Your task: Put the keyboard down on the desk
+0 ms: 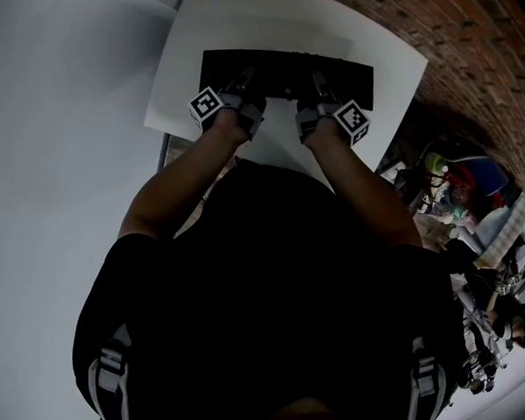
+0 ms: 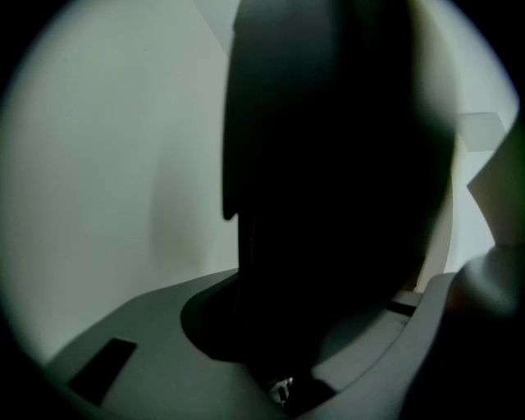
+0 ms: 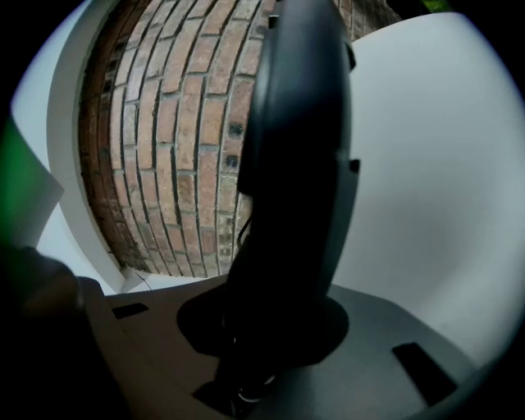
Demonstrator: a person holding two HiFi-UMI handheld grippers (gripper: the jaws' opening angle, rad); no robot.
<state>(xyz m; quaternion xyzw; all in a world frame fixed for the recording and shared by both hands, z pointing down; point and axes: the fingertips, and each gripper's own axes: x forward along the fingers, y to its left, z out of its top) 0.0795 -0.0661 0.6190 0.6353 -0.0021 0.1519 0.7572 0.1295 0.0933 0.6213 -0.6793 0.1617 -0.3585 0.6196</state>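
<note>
Keyboard (image 1: 287,73), black and long, lay level over the white desk (image 1: 255,24), toward its far side, gripped along its near edge. Whether it already touched the top could not be told. The left gripper (image 1: 248,83) and right gripper (image 1: 318,85) each had their 2 jaws closed to a narrow gap on that edge, with the board edge-on between them in both gripper views. To finish well, both hands should probably sink together, keeping the board level so neither end lands first, and let go only once it rests fully.
</note>
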